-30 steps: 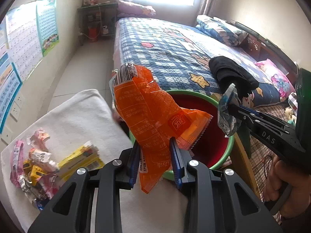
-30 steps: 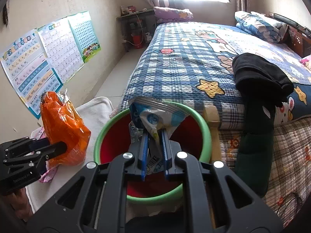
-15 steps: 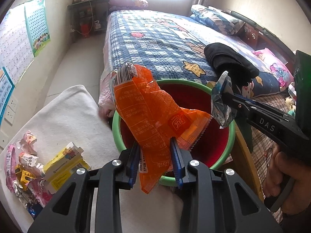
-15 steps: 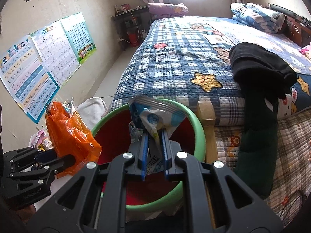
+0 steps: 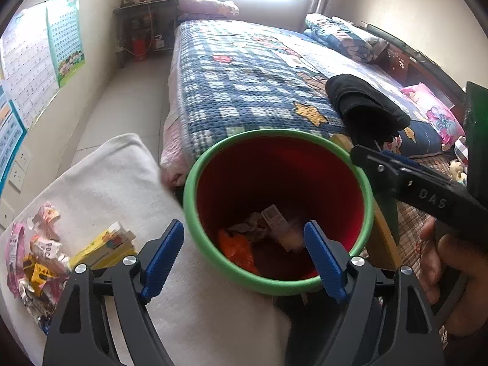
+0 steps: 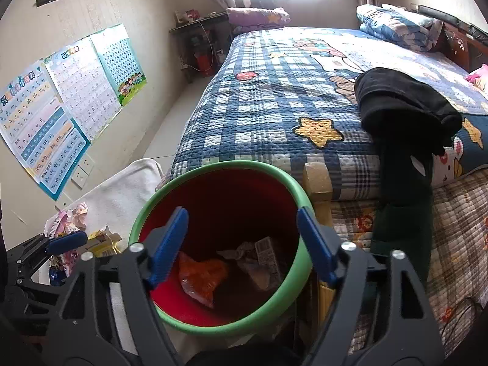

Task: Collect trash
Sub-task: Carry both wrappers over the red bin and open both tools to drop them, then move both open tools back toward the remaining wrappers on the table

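Note:
A red bin with a green rim (image 5: 189,195) (image 6: 213,166) stands below both grippers. Inside it lie an orange snack wrapper (image 5: 236,248) (image 6: 201,271) and a pale crumpled wrapper (image 5: 274,219) (image 6: 262,259). My left gripper (image 5: 244,231) hangs over the bin's near rim, its jaws opening with nothing between them. My right gripper (image 6: 242,216) is over the bin too, jaws opening and empty; the left wrist view shows it at the right (image 5: 396,170). More wrappers (image 5: 39,253) (image 6: 70,222) and a yellow box (image 5: 103,247) lie on a white towel (image 5: 116,177).
A bed with a blue plaid quilt (image 5: 244,85) stands right behind the bin, with a black garment (image 6: 402,106) draped over its edge. A wooden post (image 6: 317,180) touches the bin's right side. Posters (image 6: 61,122) hang on the left wall.
Both grippers opened. The orange wrapper left the left gripper and the pale wrapper left the right one; both now lie in the bin.

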The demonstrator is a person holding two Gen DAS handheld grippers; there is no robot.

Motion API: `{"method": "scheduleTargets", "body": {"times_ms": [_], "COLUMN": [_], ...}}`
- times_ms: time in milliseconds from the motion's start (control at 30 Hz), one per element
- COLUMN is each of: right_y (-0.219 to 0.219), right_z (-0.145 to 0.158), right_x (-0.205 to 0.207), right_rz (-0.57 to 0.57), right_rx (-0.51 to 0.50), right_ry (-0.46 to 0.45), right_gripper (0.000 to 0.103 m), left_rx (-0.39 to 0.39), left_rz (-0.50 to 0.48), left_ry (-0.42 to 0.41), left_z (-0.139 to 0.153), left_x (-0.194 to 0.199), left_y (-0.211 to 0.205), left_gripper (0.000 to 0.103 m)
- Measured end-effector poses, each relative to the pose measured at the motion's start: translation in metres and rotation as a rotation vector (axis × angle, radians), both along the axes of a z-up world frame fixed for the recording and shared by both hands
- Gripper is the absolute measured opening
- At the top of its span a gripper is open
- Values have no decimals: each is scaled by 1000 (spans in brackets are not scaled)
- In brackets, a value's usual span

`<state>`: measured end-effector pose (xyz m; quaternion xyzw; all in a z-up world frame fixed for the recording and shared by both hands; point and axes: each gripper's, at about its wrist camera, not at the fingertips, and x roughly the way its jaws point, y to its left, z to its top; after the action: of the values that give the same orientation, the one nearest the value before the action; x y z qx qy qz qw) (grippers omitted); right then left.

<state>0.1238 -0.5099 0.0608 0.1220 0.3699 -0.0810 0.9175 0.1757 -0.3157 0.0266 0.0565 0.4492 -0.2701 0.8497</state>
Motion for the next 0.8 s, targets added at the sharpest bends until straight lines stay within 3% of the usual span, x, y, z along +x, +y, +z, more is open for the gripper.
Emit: {"method": "scheduleTargets", "body": {"times_ms": [200, 800], "right_y": [13, 111], "right_z": [8, 16], "right_x": [-3, -3], "right_rz": [-4, 108], "right_rx": [-41, -122], "right_ry": [-4, 4], "right_gripper": [98, 98], "left_rx": [-3, -41], "left_rz": [36, 181], "left_ry": [-21, -30], "left_z": [4, 6], "left_x": [-5, -19], "left_y": [22, 126], "left_gripper": [91, 95]}}
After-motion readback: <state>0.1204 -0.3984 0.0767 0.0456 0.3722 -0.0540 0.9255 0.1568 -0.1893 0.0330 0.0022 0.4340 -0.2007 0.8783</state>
